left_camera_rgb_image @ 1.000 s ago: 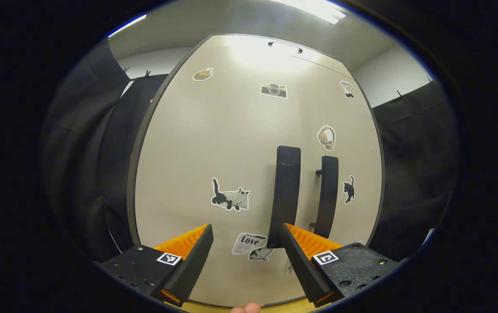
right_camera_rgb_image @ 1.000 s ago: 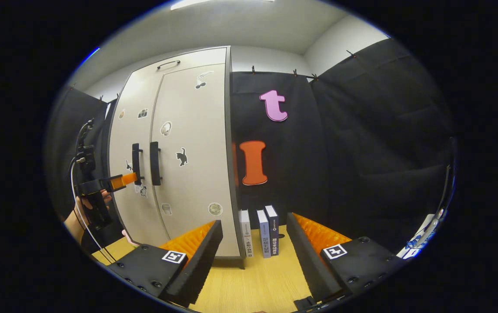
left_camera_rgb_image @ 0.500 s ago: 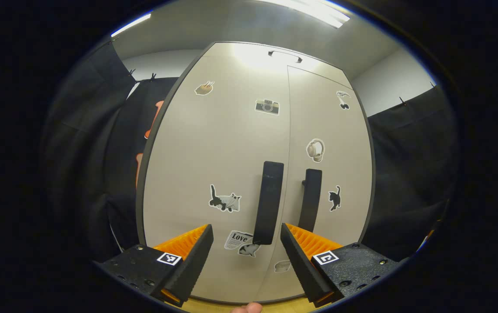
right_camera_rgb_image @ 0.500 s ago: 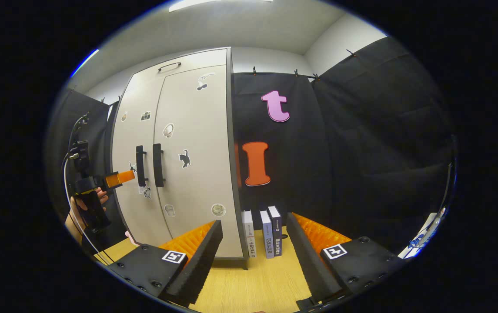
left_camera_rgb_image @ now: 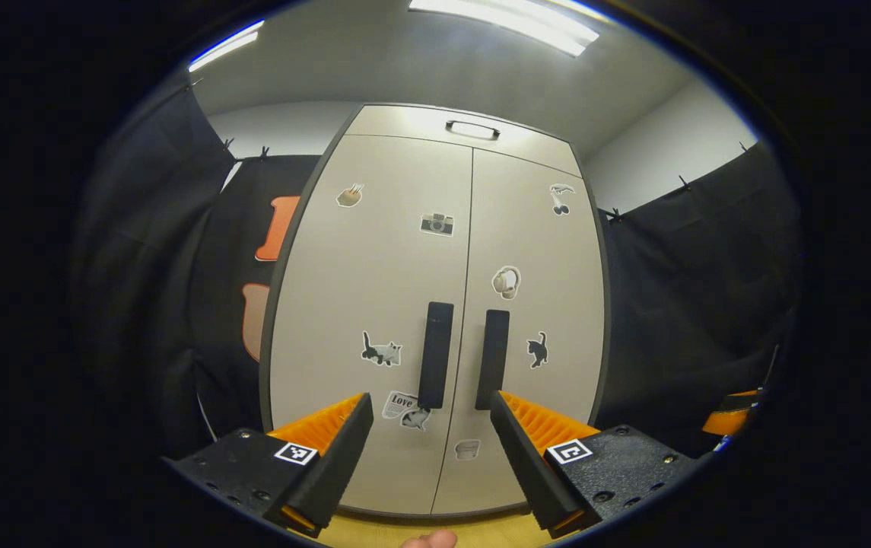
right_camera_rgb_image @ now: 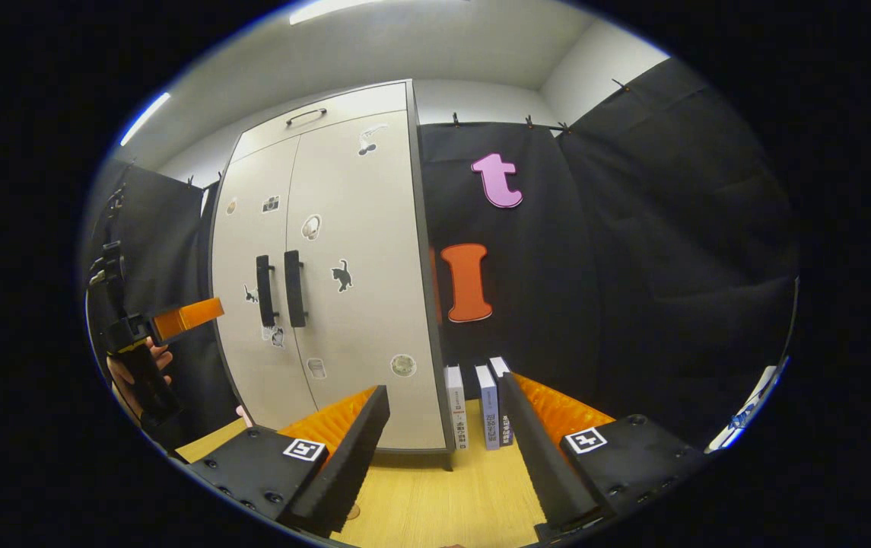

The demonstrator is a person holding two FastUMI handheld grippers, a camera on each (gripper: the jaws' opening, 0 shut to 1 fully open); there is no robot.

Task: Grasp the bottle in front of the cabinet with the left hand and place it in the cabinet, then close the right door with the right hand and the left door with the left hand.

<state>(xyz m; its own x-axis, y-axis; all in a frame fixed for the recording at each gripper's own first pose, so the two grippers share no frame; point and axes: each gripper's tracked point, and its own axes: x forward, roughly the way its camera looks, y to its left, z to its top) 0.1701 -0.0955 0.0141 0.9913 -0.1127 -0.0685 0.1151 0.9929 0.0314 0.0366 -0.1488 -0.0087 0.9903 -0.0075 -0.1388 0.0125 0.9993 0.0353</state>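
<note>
1. The cabinet (left_camera_rgb_image: 374,304) is standing with both doors shut; the left door (left_camera_rgb_image: 359,289) and right door (left_camera_rgb_image: 538,259) are meeting at the centre seam, handles side by side.
2. The bottle is not appearing in front of the cabinet; it is judged to be inside, behind the shut doors.
3. The left gripper (left_camera_rgb_image: 429,449) is facing the doors with fingers spread and nothing between them, apart from the left handle (left_camera_rgb_image: 435,365).
4. The right gripper (right_camera_rgb_image: 443,449) is hovering over the table (right_camera_rgb_image: 435,502), fingers spread and holding nothing, pointing toward the books (right_camera_rgb_image: 477,407) beside the cabinet.
5. In the right gripper view, the left gripper (right_camera_rgb_image: 184,318) is sitting well clear of the doors, a hand (right_camera_rgb_image: 135,369) holding it.
6. Step in hand: the final step, closing the left door, is judged complete.
7. Next move: no further contact is being called for; both grippers need only to retreat without catching the handles.
</note>
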